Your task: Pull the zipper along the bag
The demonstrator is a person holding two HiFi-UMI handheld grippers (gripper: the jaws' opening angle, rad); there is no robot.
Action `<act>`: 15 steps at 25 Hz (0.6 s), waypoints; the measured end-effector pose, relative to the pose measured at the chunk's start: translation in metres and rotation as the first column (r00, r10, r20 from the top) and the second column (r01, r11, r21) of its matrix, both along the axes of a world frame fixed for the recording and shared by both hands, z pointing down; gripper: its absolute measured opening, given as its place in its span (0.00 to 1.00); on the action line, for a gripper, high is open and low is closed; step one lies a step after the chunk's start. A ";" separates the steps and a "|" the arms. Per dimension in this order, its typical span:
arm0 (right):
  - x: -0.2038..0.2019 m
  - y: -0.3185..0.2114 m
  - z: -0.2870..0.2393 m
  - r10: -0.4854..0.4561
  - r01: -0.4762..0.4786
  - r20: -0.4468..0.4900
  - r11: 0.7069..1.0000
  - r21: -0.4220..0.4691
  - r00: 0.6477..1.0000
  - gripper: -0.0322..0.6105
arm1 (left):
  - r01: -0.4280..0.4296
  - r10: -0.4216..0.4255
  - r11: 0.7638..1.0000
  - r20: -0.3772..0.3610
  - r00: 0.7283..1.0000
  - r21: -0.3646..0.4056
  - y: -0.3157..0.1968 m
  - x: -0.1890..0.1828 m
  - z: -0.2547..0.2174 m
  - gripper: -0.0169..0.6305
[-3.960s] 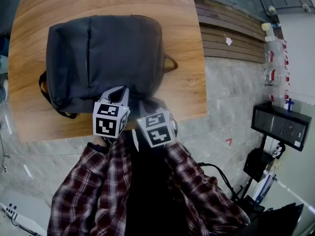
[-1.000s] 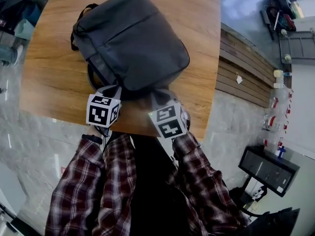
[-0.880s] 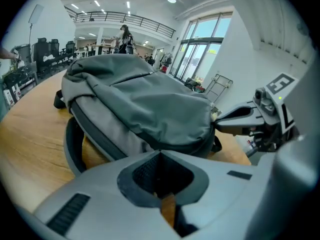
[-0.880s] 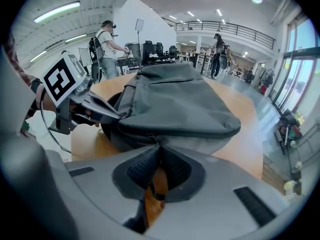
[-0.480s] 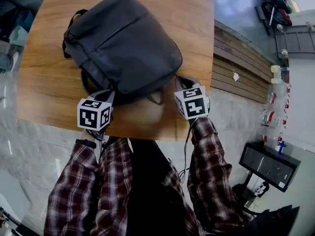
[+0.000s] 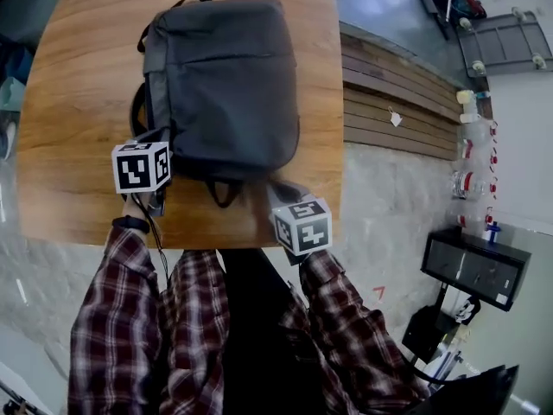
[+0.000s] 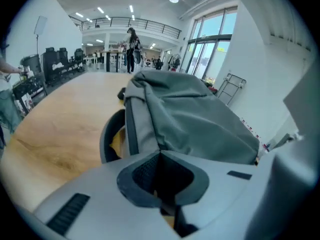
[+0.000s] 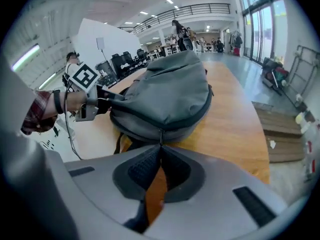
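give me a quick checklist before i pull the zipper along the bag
1. Right gripper shut on the zipper pull: ok.
2. Left gripper shut on the near corner of the bag to brace it: ok.
3. Bag lying wholly on the table: ok.
4. Zipper track free of snags on the stretch in view: ok.
5. Rest of the track round the bag clear: cannot tell, it is hidden.
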State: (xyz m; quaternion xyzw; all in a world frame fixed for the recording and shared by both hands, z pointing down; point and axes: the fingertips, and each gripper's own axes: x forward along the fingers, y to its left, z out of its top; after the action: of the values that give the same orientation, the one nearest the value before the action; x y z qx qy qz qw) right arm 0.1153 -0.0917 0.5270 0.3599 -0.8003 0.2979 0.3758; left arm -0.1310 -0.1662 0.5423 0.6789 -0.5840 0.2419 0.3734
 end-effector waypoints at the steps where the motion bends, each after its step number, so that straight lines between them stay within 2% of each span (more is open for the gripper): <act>1: -0.007 0.010 0.001 0.010 -0.009 0.029 1.000 -0.015 1.000 0.07 | 0.014 -0.016 0.999 0.038 0.999 0.043 -0.006 -0.004 -0.014 0.04; 3: -0.024 0.025 0.001 0.013 -0.011 0.070 1.000 -0.028 0.997 0.07 | 0.000 -0.016 0.990 0.115 0.993 0.140 -0.011 -0.004 -0.050 0.04; 4: -0.032 0.030 0.001 0.010 -0.007 0.082 1.000 -0.029 0.997 0.07 | -0.038 0.018 0.985 0.124 0.992 0.169 -0.009 0.006 -0.066 0.04; 5: -0.040 0.033 0.001 0.005 -0.002 0.090 1.000 -0.030 0.996 0.07 | -0.091 0.074 0.980 0.099 0.992 0.177 -0.004 0.025 -0.077 0.04; 7: -0.053 0.035 -0.001 0.001 0.003 0.103 0.999 -0.032 0.995 0.07 | -0.204 0.206 0.968 0.000 0.979 0.146 0.012 0.075 -0.081 0.04; 9: -0.060 0.036 -0.004 0.003 0.000 0.106 1.000 -0.030 0.994 0.07 | -0.294 0.297 0.953 -0.037 0.954 0.078 0.029 0.113 -0.062 0.04; 11: -0.060 0.037 -0.005 -0.001 0.002 0.082 1.000 -0.016 0.997 0.07 | -0.331 0.331 0.944 0.007 0.944 0.021 0.040 0.125 -0.036 0.04; 15: -0.053 0.038 -0.006 -0.090 0.097 -0.075 0.991 0.089 0.993 0.07 | -0.349 0.348 0.937 0.048 0.936 0.020 0.045 0.124 -0.016 0.04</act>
State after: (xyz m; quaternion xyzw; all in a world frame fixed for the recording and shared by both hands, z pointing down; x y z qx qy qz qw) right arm 0.0625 -0.0538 0.5208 0.3495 -0.8154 0.2296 0.4004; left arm -0.0070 -0.1209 0.5266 0.7714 -0.4659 0.3108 0.3022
